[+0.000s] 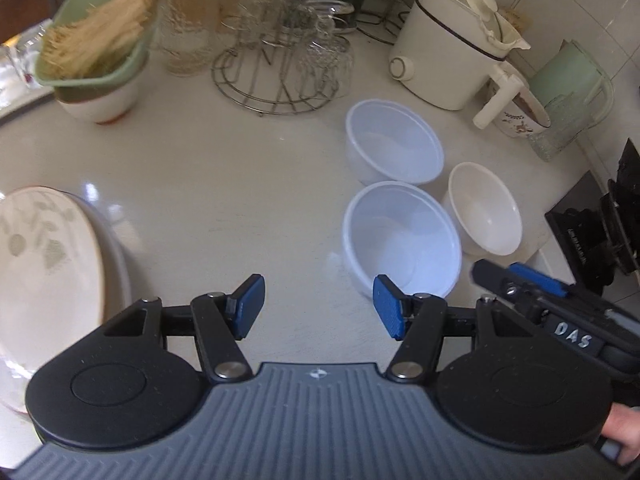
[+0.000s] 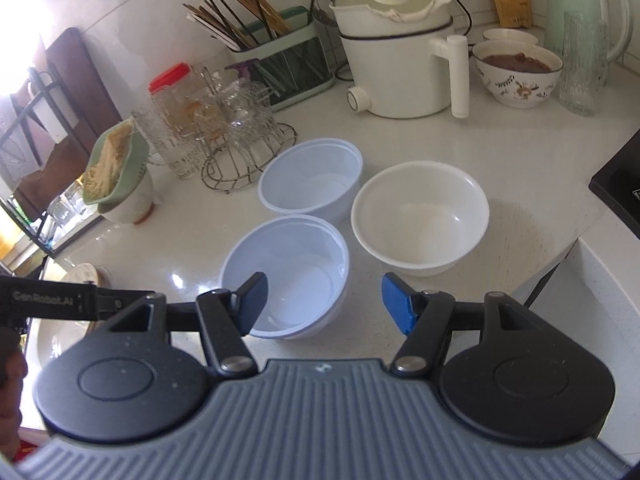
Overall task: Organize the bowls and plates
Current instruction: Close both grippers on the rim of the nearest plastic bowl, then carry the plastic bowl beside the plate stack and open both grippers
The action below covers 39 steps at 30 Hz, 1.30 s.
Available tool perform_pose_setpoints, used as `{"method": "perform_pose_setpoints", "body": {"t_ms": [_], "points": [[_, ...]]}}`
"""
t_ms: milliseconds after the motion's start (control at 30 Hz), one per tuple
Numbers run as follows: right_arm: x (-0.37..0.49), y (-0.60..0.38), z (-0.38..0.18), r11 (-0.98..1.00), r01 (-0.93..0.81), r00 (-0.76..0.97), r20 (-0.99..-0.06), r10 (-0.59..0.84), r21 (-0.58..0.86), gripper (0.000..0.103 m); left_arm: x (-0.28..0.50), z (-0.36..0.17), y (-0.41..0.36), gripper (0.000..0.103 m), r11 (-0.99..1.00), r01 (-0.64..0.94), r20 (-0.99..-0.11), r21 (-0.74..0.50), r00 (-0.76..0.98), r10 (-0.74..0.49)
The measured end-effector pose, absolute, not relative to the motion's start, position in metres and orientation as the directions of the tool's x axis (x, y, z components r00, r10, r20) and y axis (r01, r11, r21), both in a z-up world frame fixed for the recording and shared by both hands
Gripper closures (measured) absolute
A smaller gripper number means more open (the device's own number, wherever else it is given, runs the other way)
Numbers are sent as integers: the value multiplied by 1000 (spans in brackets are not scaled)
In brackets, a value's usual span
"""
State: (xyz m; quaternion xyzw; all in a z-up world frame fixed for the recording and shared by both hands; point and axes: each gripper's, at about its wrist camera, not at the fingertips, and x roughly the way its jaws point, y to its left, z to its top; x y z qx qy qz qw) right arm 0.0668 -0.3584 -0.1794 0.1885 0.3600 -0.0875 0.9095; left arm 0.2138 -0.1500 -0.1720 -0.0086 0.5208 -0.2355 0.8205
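Three bowls stand grouped on the counter (image 2: 540, 184) — the near bowl (image 2: 286, 274) in front, the far bowl (image 2: 312, 180) just behind it, the third bowl (image 2: 420, 218) to their right. Behind the far bowl is a wire rack (image 2: 240, 144) of glasses; behind the third, a cooker (image 2: 400, 52). Far left — stacked plates (image 1: 52, 256).

Both cameras ride the grippers, looking steeply down across the counter (image 1: 240, 184) from close above. The left view sits to the left, with the bowls (image 1: 400, 236) at 2 o'clock; the right view has the same bowls (image 2: 286, 276) dead centre. Both share the pot (image 1: 448, 56) and rack (image 2: 244, 152).
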Motion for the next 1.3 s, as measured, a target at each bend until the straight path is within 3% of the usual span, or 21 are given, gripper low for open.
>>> {"method": "perform_pose_setpoints", "body": {"t_ms": [400, 500, 667, 733, 1300], "points": [[90, -366, -198, 913, 269, 701, -712, 32, 306, 58, 241, -193, -186, 46, 863, 404, -863, -305, 266, -430], [96, -369, -201, 919, 254, 698, -715, 41, 301, 63, 246, -198, -193, 53, 866, 397, -870, -304, 254, -422], [104, -374, -207, 922, 246, 688, -724, 51, 298, 80, 255, -205, -198, 76, 877, 358, -877, -320, 240, -417], [106, -374, -209, 927, 238, 677, -734, 55, 289, 84, 257, -205, -198, 78, 879, 356, -880, -318, 234, -413], [122, -347, -200, 928, 158, 678, -720, 147, 339, 87, 248, -184, -136, 79, 897, 284, -870, -338, 270, -413]]}}
